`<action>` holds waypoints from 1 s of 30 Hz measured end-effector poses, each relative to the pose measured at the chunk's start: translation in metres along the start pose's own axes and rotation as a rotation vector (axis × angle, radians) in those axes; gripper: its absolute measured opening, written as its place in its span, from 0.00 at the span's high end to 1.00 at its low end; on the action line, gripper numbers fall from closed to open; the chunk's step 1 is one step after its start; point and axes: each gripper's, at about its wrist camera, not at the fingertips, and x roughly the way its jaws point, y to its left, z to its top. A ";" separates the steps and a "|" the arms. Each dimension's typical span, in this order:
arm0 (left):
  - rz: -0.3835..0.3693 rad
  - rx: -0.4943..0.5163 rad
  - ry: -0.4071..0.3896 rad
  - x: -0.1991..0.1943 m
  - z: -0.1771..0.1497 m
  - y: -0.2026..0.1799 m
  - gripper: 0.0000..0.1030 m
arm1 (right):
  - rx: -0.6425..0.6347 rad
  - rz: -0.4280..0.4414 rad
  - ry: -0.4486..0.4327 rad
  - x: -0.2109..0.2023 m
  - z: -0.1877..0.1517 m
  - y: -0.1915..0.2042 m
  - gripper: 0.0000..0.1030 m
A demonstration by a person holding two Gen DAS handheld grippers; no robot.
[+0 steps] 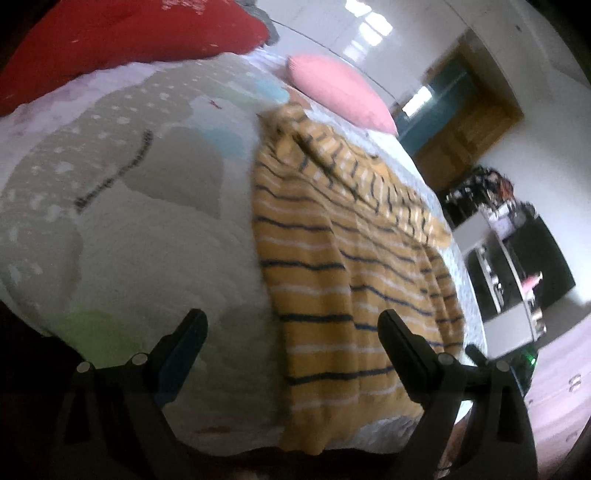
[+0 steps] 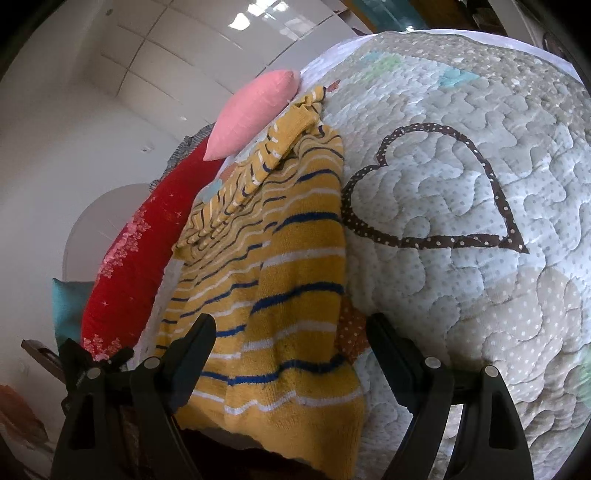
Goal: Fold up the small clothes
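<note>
A yellow knitted sweater (image 1: 332,258) with blue and white stripes lies on the quilted bedspread (image 1: 147,240), one sleeve folded across its far end. My left gripper (image 1: 291,321) hovers open over the sweater's near left edge, one finger above the quilt, the other above the knit. In the right wrist view the same sweater (image 2: 295,266) runs away from me on the quilt (image 2: 461,184), beside a brown heart outline. My right gripper (image 2: 290,325) stands open above the sweater's near hem, and the pads do not press on the cloth.
A pink pillow (image 1: 340,92) and a red pillow (image 1: 129,33) lie at the bed's far end. A teal cushion (image 2: 66,306) sits beyond the red one. Past the bed's right edge stand a white shelf unit (image 1: 513,273) and a wooden door (image 1: 469,122).
</note>
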 end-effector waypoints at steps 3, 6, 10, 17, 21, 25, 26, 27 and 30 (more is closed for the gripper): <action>0.018 -0.016 -0.014 -0.007 0.003 0.009 0.10 | 0.004 0.017 -0.011 -0.001 -0.001 -0.002 0.15; 0.008 -0.029 0.005 -0.003 0.002 0.016 0.10 | 0.006 0.027 -0.019 -0.004 -0.002 -0.005 0.15; -0.057 -0.040 0.063 0.011 -0.004 0.013 0.10 | 0.002 0.020 -0.019 -0.005 -0.003 -0.005 0.15; -0.143 0.032 0.125 0.035 -0.016 -0.013 0.10 | 0.002 0.038 -0.025 -0.006 -0.005 -0.007 0.15; -0.172 0.049 0.127 0.040 -0.024 -0.020 0.10 | 0.018 0.070 -0.020 -0.008 -0.006 -0.011 0.15; -0.298 0.032 0.167 0.045 -0.034 -0.023 0.10 | 0.020 0.093 -0.006 -0.008 -0.007 -0.012 0.15; -0.305 0.038 0.169 0.046 -0.035 -0.025 0.10 | 0.020 0.102 0.001 -0.007 -0.008 -0.010 0.13; -0.317 0.049 0.176 0.048 -0.039 -0.028 0.10 | 0.020 0.116 0.010 -0.006 -0.009 -0.009 0.13; -0.329 0.076 0.191 0.050 -0.045 -0.038 0.10 | 0.027 0.202 0.071 0.004 -0.016 -0.006 0.13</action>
